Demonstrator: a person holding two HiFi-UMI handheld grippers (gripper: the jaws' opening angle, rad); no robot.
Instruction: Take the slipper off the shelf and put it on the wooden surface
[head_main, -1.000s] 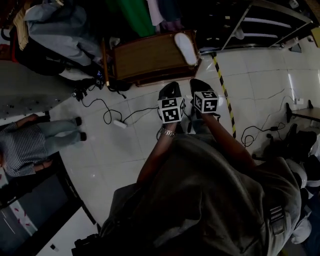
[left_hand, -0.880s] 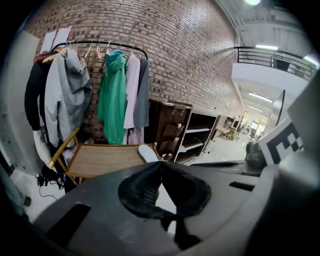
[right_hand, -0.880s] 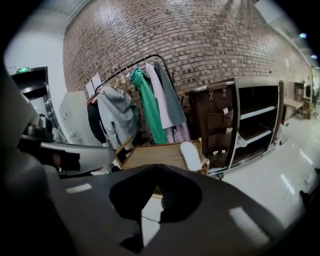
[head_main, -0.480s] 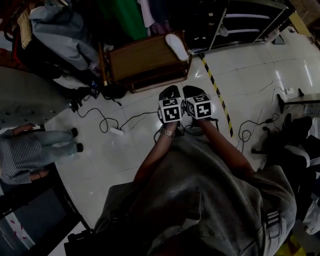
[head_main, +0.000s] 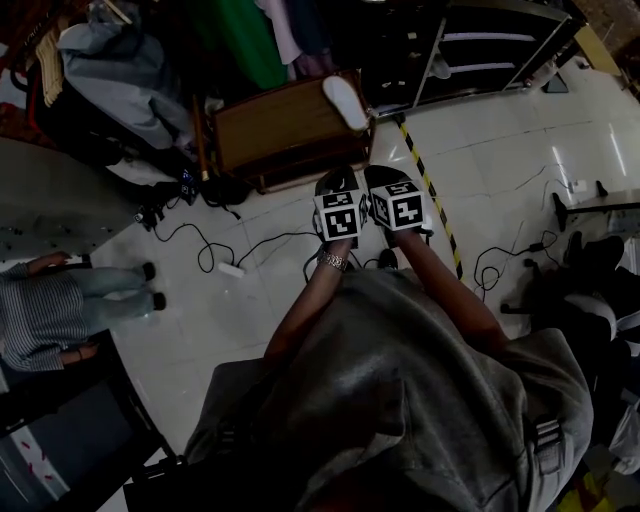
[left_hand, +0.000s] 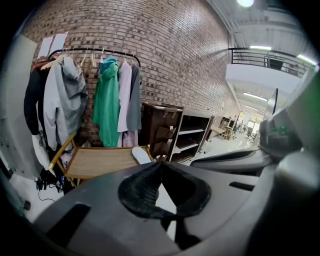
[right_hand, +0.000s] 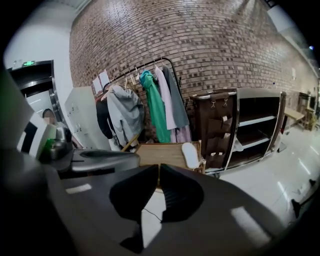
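Observation:
A white slipper lies on the right end of the low wooden surface, nothing holding it. It also shows in the left gripper view as the slipper on the wooden surface, and in the right gripper view as the slipper. My left gripper and right gripper hover side by side over the floor, just short of the wooden surface. Both are shut and empty: the left gripper and the right gripper have their tips together. The dark shelf stands to the right.
A clothes rack with jackets stands behind the wooden surface by the brick wall. Cables and a power strip lie on the tiled floor. Yellow-black tape runs along the floor. A seated person is at the left.
The two grippers have drawn closer together and nearer the wooden surface. The slipper has stayed on the wooden surface.

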